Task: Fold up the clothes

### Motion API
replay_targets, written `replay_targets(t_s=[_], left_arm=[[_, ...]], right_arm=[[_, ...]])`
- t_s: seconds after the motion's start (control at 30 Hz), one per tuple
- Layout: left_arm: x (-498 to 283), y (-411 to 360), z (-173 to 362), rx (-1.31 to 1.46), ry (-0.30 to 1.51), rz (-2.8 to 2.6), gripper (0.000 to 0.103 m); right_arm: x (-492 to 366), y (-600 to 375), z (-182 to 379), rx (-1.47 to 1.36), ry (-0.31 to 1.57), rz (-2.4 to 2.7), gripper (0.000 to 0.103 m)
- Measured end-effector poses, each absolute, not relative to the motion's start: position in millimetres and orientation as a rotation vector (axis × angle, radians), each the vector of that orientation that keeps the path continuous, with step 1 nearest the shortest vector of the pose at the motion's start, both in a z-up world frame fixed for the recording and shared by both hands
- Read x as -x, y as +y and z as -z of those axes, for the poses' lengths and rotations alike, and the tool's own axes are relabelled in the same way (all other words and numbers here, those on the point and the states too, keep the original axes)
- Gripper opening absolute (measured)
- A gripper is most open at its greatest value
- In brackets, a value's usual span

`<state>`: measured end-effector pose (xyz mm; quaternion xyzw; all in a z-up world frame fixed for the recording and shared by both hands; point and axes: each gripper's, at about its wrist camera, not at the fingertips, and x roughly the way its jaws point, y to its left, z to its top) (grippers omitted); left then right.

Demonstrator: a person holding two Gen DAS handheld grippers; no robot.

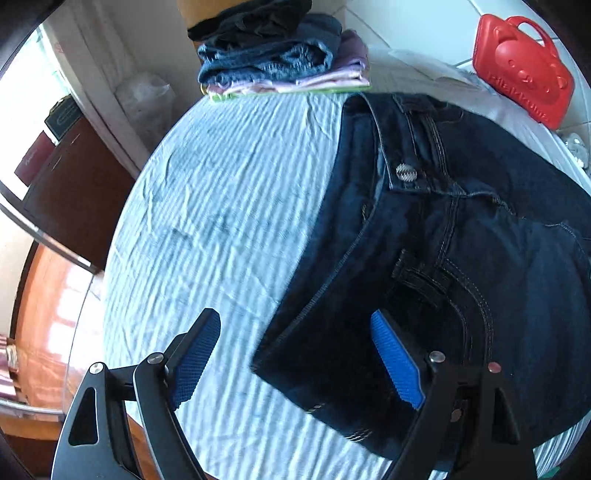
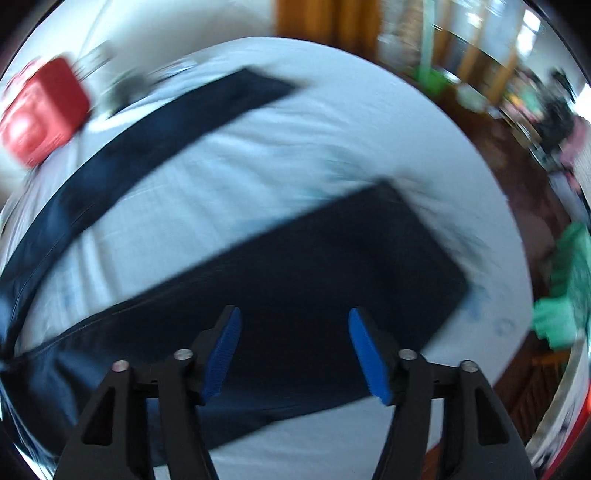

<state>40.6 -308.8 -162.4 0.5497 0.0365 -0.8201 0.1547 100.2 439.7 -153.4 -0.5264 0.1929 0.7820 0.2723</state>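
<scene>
Down on the pale blue striped bedsheet (image 1: 229,206) lie dark jeans (image 1: 461,236), waistband at the left gripper (image 1: 295,354) — its jaws spread wide, pinching nothing. Legs stretch under the right gripper (image 2: 293,349) — its jaws also apart and empty. Folded clothes (image 1: 273,55) sit stacked at the far edge, a red case (image 1: 524,62) far right.

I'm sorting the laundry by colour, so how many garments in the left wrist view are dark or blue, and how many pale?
Dark or blue: 3, namely the dark denim jeans spread on the sheet, the folded blue jeans and the black garment topping the stack.
Pale: 1, the lilac folded garment.
Total: 4
</scene>
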Motion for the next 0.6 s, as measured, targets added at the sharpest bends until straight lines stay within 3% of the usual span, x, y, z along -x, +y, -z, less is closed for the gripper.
replay_targets(t_s=[0.13,0.27,0.6], left_arm=[[-41.2,-297.9,179.2,-1.577,0.113,2.288,0.087],[-49.5,-299.6,179.6,-1.577,0.270,2.230,0.087],[-55.6,-277.3,176.4,-1.560,0.304,2.246,0.064]], right_arm=[[-132.5,488.9,160.2,1.343,0.641,-2.040,0.065],[-155.8,524.6,170.8,1.311,0.734,-1.993,0.065],[-157.0,532.6,186.3,1.310,0.891,-2.016,0.069]])
